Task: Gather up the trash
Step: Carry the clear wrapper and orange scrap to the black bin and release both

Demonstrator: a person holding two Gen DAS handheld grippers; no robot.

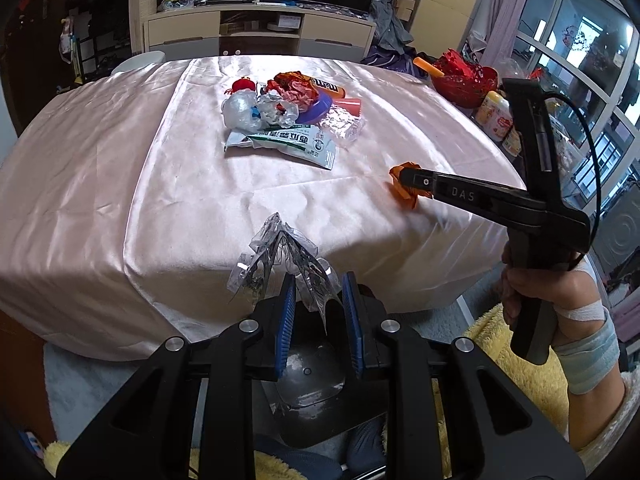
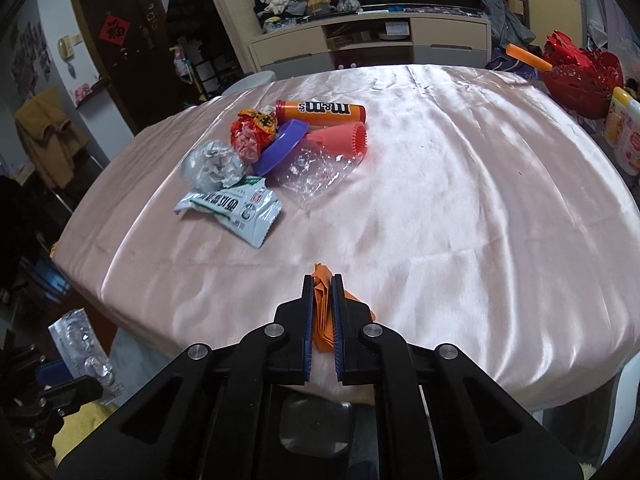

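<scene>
Pink-clothed table (image 2: 440, 200), right gripper (image 2: 322, 280) angled down

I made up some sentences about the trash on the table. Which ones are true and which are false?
1. The right gripper is shut on an orange paper scrap. True.
2. The left gripper holds a blue bottle. False: it is shut on a piece of crumpled clear plastic.
3. The candy tube is standing upright. False: it lies on its side in the pile.
4. A purple lid sits in the pile beside a pink cup. True.
5. The table has a green cloth. False: the tablecloth is shiny pale pink.
</scene>
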